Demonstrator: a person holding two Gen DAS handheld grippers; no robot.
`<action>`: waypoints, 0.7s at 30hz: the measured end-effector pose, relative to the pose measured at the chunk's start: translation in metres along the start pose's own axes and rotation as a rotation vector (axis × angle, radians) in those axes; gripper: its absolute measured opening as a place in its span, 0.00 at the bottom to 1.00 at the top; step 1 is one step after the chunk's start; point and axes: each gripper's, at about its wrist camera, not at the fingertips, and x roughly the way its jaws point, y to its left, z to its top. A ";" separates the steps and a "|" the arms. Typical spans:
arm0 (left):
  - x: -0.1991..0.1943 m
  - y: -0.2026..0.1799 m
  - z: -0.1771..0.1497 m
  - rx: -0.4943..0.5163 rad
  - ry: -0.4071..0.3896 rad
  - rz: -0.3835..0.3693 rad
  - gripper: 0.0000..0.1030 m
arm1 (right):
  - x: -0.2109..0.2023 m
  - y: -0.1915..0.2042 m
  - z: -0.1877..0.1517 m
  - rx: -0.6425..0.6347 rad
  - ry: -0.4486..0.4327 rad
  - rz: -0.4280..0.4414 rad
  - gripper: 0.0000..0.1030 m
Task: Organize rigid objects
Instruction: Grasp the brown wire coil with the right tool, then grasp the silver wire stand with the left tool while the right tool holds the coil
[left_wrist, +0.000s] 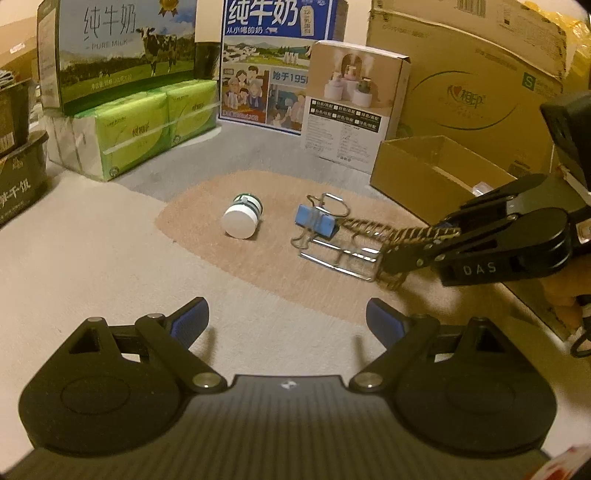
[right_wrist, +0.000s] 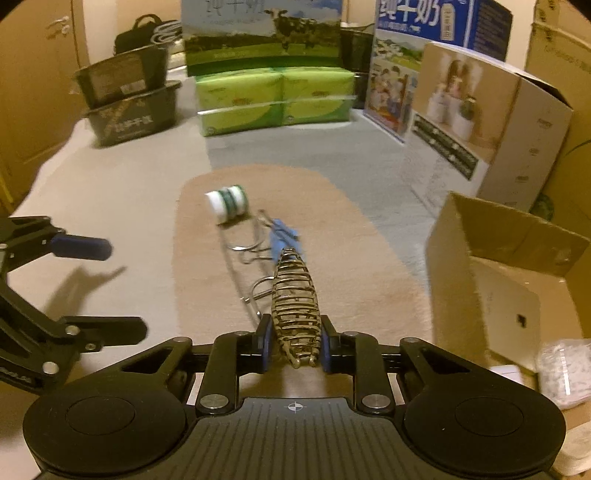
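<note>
Here the coil (right_wrist: 293, 295) lies lengthwise on the tan mat (right_wrist: 369, 258), pointing away toward the blue clip (right_wrist: 284, 236). The right gripper (right_wrist: 293, 349) pinches its near end; the left gripper (left_wrist: 287, 319), nearer than the clip, gapes wide, empty.
</note>
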 end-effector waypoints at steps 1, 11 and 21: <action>-0.001 0.000 0.000 0.006 -0.002 -0.003 0.88 | 0.000 0.001 0.000 0.011 0.000 0.027 0.24; 0.023 -0.012 0.012 0.135 0.001 -0.059 0.88 | -0.024 -0.008 -0.013 0.151 -0.052 -0.008 0.24; 0.064 -0.023 0.025 0.297 0.009 -0.133 0.88 | -0.032 -0.017 -0.028 0.168 -0.092 -0.114 0.24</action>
